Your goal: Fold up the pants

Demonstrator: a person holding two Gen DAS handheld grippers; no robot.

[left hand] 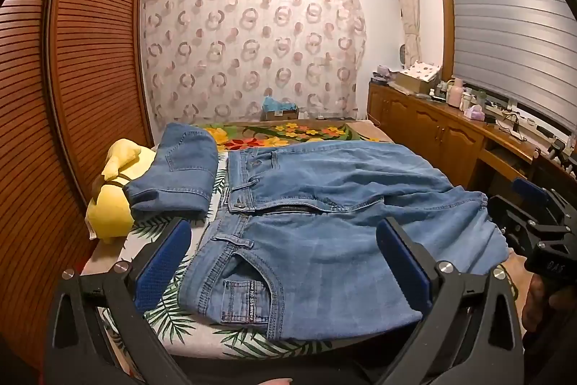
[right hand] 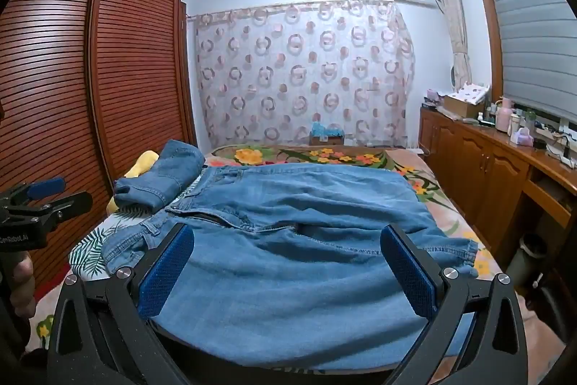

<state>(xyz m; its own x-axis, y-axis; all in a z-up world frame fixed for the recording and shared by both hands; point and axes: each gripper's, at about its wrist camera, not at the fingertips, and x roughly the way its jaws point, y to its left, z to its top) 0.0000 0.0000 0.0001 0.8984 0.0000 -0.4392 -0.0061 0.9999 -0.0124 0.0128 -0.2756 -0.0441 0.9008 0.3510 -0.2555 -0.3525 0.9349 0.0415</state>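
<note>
Blue jeans (left hand: 324, 226) lie across the bed, waistband to the left, legs running right, folded over; they also show in the right wrist view (right hand: 299, 240). My left gripper (left hand: 285, 262) is open and empty, hovering over the waist and front pocket near the bed's front edge. My right gripper (right hand: 288, 273) is open and empty above the leg part. The right gripper also shows at the right edge of the left wrist view (left hand: 530, 219). The left gripper shows at the left edge of the right wrist view (right hand: 39, 201).
A second pair of jeans, folded (left hand: 176, 172), rests on a yellow plush toy (left hand: 111, 201) at the bed's left. A louvred wooden wardrobe (left hand: 72, 78) stands left. A wooden cabinet (left hand: 450, 132) with bottles runs along the right. A floral blanket (left hand: 285, 132) lies behind.
</note>
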